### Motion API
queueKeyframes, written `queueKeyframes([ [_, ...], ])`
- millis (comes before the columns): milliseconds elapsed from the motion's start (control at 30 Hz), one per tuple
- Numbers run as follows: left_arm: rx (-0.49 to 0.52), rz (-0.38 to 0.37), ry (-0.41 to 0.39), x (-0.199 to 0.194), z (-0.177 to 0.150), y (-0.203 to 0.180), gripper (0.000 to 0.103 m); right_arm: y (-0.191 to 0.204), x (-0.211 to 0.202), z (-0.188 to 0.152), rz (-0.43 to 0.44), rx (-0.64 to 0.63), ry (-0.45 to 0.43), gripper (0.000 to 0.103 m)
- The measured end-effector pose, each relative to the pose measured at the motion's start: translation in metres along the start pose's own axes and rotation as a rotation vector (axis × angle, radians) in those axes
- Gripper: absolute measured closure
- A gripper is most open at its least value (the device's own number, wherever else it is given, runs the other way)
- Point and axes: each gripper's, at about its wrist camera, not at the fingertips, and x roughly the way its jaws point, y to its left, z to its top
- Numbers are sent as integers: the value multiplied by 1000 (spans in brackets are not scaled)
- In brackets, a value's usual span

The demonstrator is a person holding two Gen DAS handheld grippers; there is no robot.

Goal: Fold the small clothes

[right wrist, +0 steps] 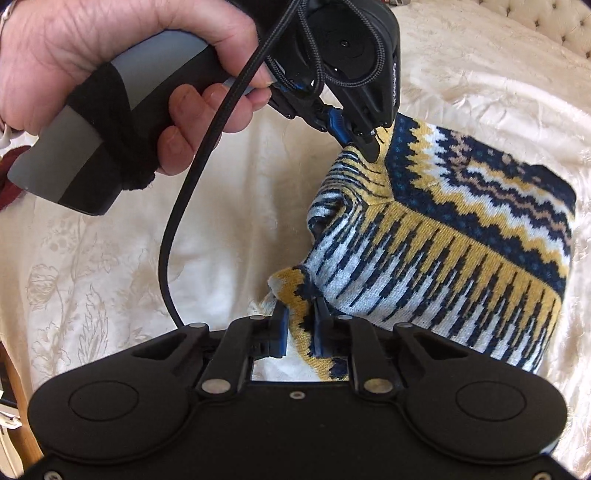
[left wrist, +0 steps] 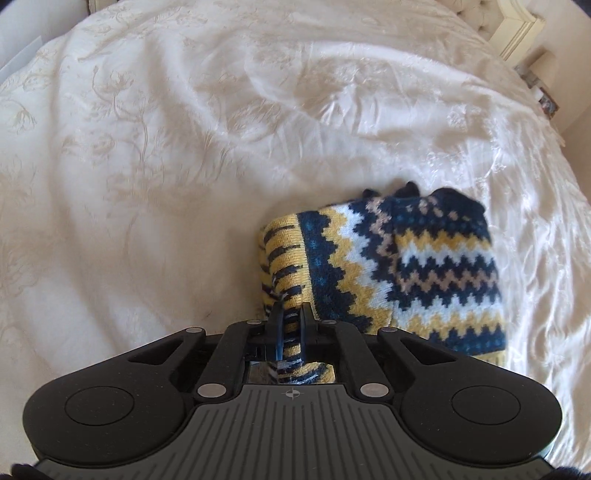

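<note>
A small knitted sweater [left wrist: 406, 266] in navy, yellow and white zigzags lies partly folded on the bed. My left gripper [left wrist: 290, 314] is shut on its striped yellow hem edge. In the right wrist view the same sweater [right wrist: 461, 229] fills the right side, with its striped hem band lifted. My right gripper [right wrist: 300, 317] is shut on a yellow and navy corner of that hem. The left gripper [right wrist: 364, 146] also shows from outside here, held by a hand [right wrist: 110, 55], pinching the hem higher up.
A cream bedspread [left wrist: 166, 147] with a floral pattern covers the whole bed. A tufted headboard [right wrist: 554, 18] and a cream frame [left wrist: 517, 33] stand at the far right. A black cable [right wrist: 177, 221] loops down from the left gripper's handle.
</note>
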Motion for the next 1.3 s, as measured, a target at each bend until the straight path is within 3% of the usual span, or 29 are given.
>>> queueKeyframes([
  [100,-11,19,13,7,-3,2,86,-6,0,-1,21,10,12,63],
  [167,-9,35,-1,2,-3,1,78,-17,-13,-1,54,28,-15,45],
  [267,6,47,-40,-13,-4,1,73,-33,-38,-1,58,58,-56,24],
  [433,1,76,-105,-42,-10,0,56,-66,-68,-3,-17,107,-84,10],
  [567,-5,65,-106,-55,-19,-5,46,-105,-70,-2,-114,190,-46,1],
  [767,-24,18,-82,-60,-45,-17,42,-167,-63,-6,-160,360,50,1],
  [1000,-3,11,-28,-51,-81,-27,41,-219,-63,-12,-17,597,-28,1],
  [1300,-7,-33,46,-24,-99,-22,41,-248,-27,-2,88,719,-25,1],
])
